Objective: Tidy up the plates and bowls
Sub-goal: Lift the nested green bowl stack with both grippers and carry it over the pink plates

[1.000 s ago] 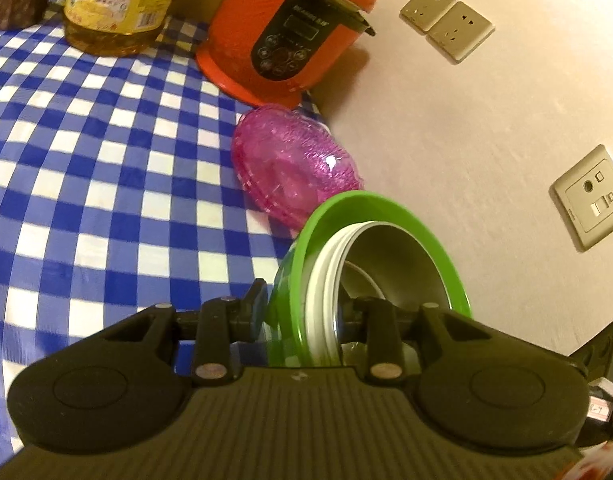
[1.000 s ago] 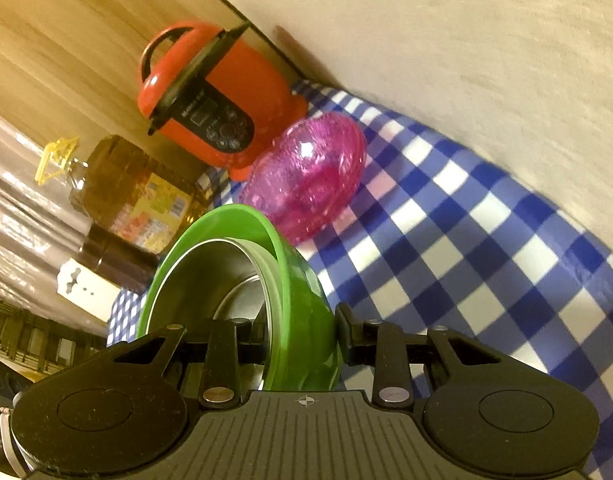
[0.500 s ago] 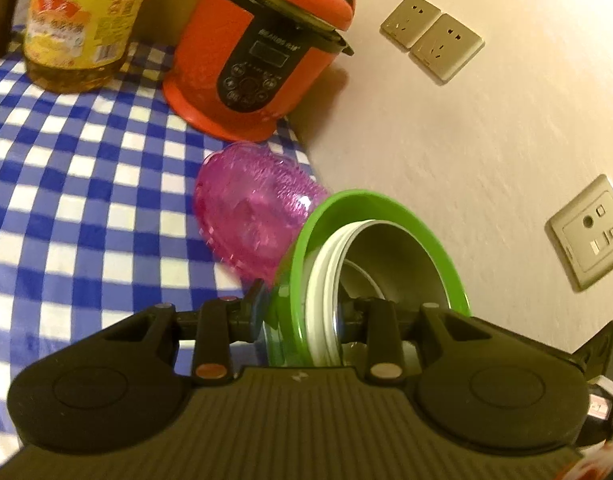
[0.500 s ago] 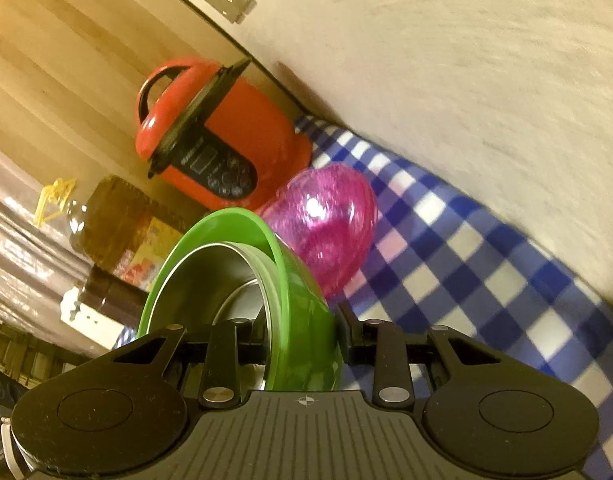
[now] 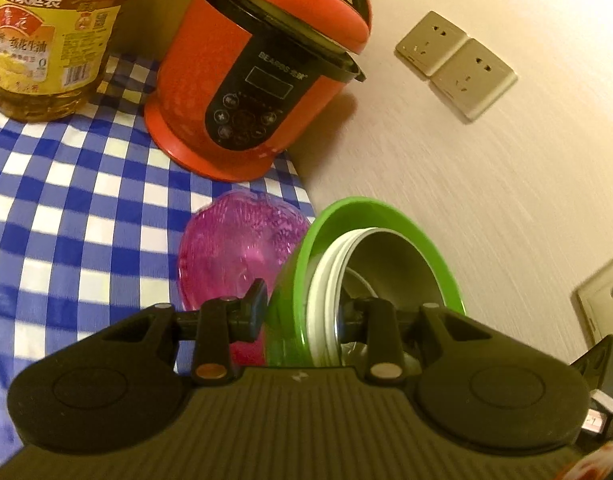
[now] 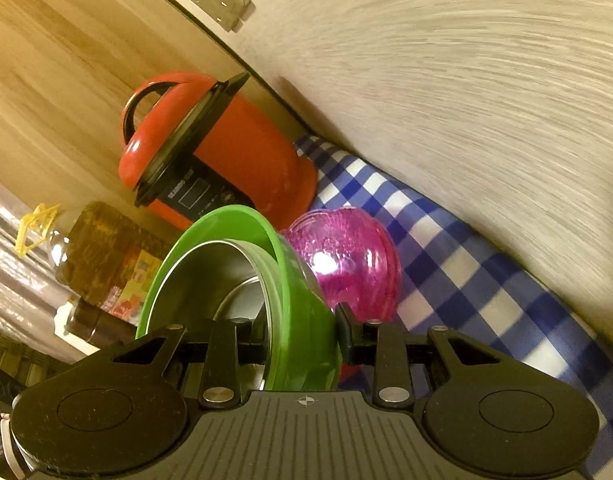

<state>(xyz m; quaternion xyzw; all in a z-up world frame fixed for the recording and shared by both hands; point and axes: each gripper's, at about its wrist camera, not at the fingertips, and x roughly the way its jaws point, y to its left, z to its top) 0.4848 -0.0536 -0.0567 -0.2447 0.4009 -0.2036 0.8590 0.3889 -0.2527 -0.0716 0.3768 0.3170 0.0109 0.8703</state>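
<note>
The green bowl has a steel bowl and white plates nested inside, so all travel as one stack. The left gripper and right gripper each have their fingers closed on its rim, on opposite sides, probably for balance. It hangs just above one pink bowl on the checkered surface, near one red cooker.

Two black ribbed gripper bodies, round side discs, brass and silver screws, slim black jaws.
</note>
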